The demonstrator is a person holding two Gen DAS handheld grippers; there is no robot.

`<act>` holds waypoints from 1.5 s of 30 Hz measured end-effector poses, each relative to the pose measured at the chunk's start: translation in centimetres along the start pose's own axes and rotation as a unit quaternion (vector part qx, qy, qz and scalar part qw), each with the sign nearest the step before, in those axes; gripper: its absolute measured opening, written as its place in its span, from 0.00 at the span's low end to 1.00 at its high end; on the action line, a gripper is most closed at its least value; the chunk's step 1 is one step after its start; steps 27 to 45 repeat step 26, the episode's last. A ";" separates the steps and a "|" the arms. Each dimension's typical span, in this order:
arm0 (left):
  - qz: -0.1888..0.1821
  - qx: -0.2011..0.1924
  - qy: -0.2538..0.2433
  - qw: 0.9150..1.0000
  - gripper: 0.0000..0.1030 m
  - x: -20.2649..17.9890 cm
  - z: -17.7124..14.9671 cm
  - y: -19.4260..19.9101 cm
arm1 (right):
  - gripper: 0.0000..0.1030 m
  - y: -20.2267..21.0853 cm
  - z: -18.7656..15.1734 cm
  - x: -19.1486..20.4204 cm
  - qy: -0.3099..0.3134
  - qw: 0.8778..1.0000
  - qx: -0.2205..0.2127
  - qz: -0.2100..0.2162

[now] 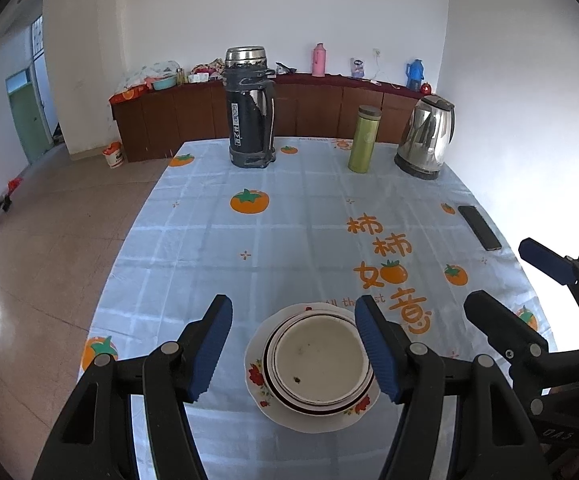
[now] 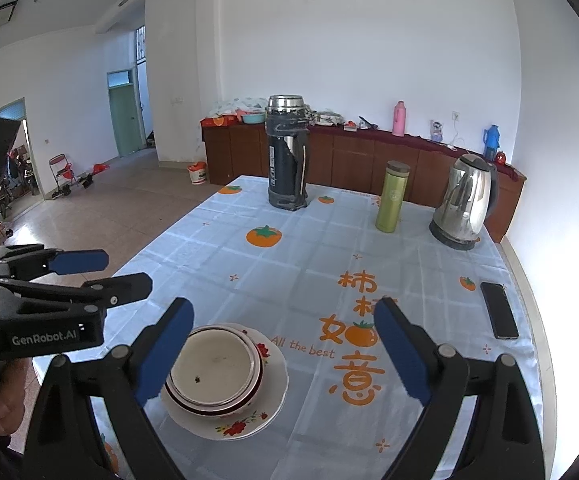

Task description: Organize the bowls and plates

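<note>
On the worktop [image 1: 273, 240] at six o'clock, white bowls [image 1: 321, 362] sit nested on a flower-rimmed white plate [image 1: 255, 372], stacking seemingly finished; both the left hand-held gripper [image 1: 293, 350] and right hand-held gripper [image 2: 285, 354] hover wide, empty, apparently needing only withdrawal.

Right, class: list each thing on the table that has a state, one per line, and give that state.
left tool: open, holding nothing.
right tool: open, holding nothing.
bowl: upright, nested on the stack, dark specks inside.
floral plate: flat on the cloth, under the bowl.
black flask: upright, lid on.
green bottle: upright, capped.
kettle: upright, lid shut.
phone: flat, screen dark.
</note>
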State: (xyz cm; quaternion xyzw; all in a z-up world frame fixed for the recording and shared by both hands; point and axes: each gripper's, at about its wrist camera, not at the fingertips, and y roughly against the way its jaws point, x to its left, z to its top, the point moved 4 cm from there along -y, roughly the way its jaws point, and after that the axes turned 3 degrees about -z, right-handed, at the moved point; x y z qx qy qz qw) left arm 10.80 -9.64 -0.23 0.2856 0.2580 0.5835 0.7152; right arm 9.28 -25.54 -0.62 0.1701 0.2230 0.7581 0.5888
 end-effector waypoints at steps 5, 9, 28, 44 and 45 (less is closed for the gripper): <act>-0.001 -0.006 -0.025 1.000 0.64 -1.0 0.4 0.1 | 0.90 -0.2 0.0 -0.8 -0.005 1.000 0.002 -0.001; 0.003 -0.021 -0.029 0.999 0.64 -1.3 0.9 0.6 | 0.90 -0.3 0.4 -1.3 -0.004 1.000 -0.002 -0.004; -0.001 -0.016 0.002 1.000 0.72 -0.3 1.2 -0.6 | 0.90 -1.3 0.5 -1.7 -0.006 1.000 0.007 -0.002; -0.001 -0.016 0.002 1.000 0.72 -0.3 1.2 -0.6 | 0.90 -1.3 0.5 -1.7 -0.006 1.000 0.007 -0.002; -0.001 -0.016 0.002 1.000 0.72 -0.3 1.2 -0.6 | 0.90 -1.3 0.5 -1.7 -0.006 1.000 0.007 -0.002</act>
